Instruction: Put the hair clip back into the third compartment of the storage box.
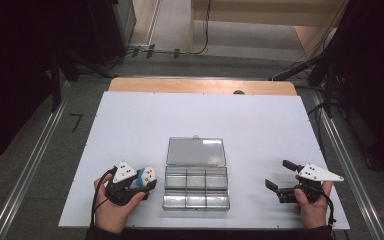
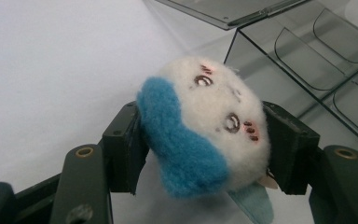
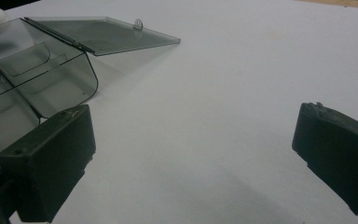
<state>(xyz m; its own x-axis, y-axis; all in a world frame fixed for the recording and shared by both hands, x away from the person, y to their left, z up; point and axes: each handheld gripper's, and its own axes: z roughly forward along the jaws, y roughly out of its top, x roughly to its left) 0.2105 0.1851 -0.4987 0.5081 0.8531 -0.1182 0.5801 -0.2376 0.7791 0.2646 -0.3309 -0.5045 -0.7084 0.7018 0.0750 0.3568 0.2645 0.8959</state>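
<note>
I have the small round white-and-blue plush toy [image 2: 205, 126] clamped between the jaws of my left gripper [image 1: 139, 181], just left of the clear smoky plastic compartment box [image 1: 196, 187] with its lid laid open. I judge the pickup done; next I need to lift and carry it rightward over a compartment. My right gripper [image 1: 279, 181] waits with jaws wide, empty, on the white surface [image 1: 130, 120]. No readable writing anywhere.

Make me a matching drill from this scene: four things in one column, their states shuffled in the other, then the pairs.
Things:
1. plush toy
2. clear box
3. left gripper
4. right gripper

States:
A. lid swung back flat on the table
B. jaws wide apart, nothing between them
C. white and blue, clamped from both sides
D. jaws pressed on a soft thing

Pairs: 1-C, 2-A, 3-D, 4-B
</note>
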